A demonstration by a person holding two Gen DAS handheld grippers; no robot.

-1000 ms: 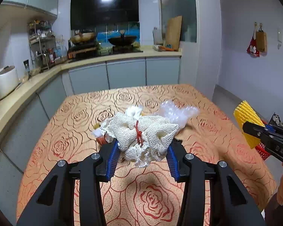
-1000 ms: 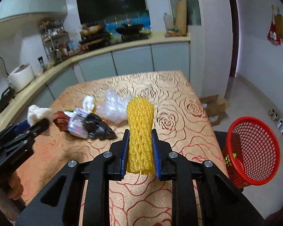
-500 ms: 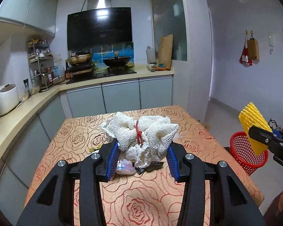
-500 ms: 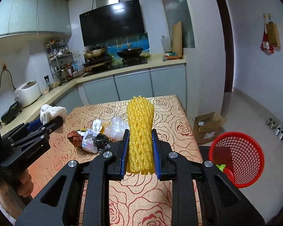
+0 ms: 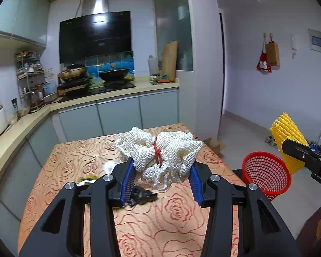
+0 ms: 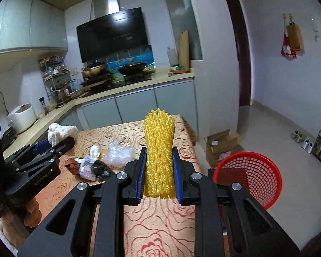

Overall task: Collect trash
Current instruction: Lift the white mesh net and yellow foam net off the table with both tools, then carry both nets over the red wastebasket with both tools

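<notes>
In the left wrist view, our left gripper (image 5: pixel 160 176) clamps the white mesh bundle (image 5: pixel 160 152) at frame centre; the red basket (image 5: pixel 266 174) sits right. In the right wrist view, our right gripper (image 6: pixel 158 176) squeezes the yellow foam net (image 6: pixel 159 150) centrally; the basket (image 6: pixel 249 176) is lower right.

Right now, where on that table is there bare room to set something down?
The near stretch of the table, between the grippers and the litter pile, is bare, and so is the far end towards the cabinets. It is crowded mid-table on the left, around the pile and the clear plastic bag.
</notes>
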